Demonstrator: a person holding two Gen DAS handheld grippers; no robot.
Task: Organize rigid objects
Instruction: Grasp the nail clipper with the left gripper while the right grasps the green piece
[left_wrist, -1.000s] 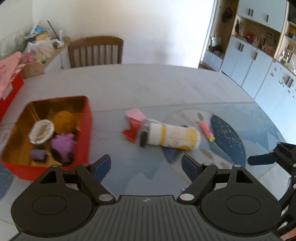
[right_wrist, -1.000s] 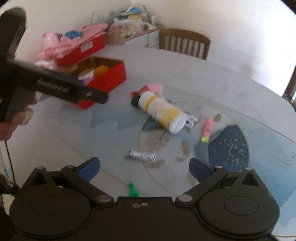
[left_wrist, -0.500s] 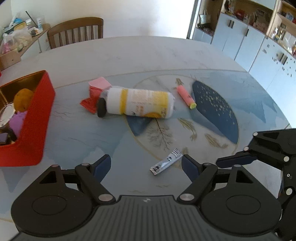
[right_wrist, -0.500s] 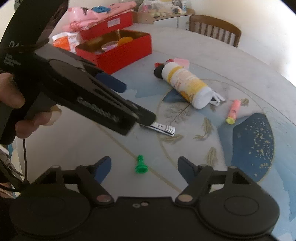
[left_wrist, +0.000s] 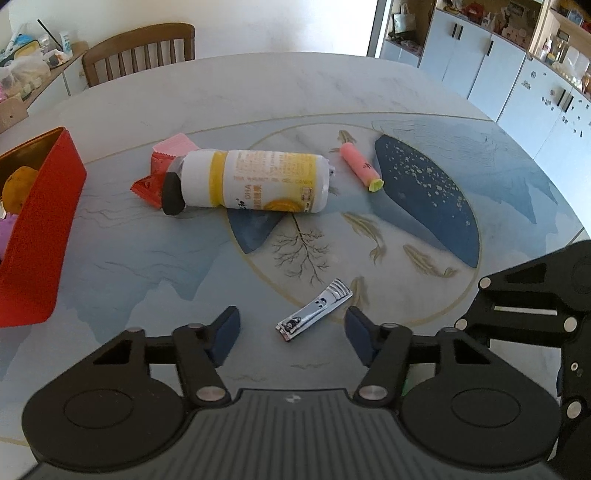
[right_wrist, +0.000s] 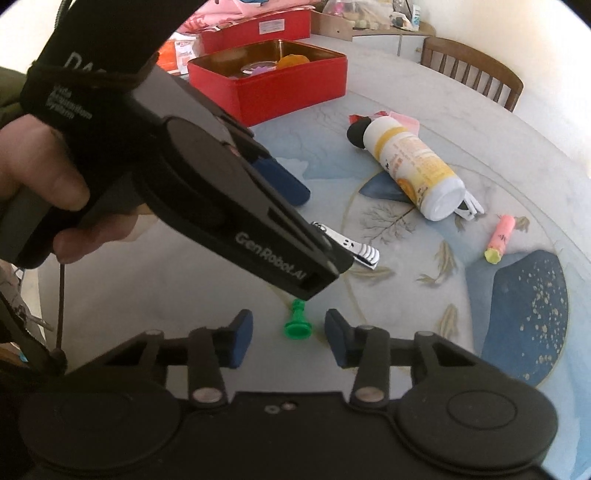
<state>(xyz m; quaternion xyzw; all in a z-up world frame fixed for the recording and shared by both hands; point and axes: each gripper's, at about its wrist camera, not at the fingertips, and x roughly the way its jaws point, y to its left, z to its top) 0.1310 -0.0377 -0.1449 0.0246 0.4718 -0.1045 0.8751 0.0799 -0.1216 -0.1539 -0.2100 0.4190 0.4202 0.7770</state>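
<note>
Fingers of both grippers closing yet spread: left gripper (left_wrist: 291, 332) around silver metal nail clipper (left_wrist: 314, 310), right gripper (right_wrist: 289, 334) around small green plastic pawn (right_wrist: 296, 326), untouched at twelve o'clock.

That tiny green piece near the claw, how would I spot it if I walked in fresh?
Start at the round table with the painted dark blue whale. At its near side, well away from the red tin, a green chess pawn lies on the tabletop between the tips of the right claw, not yet gripped. It is the only green thing, far smaller than the shiny nail clipper beyond it.
</note>
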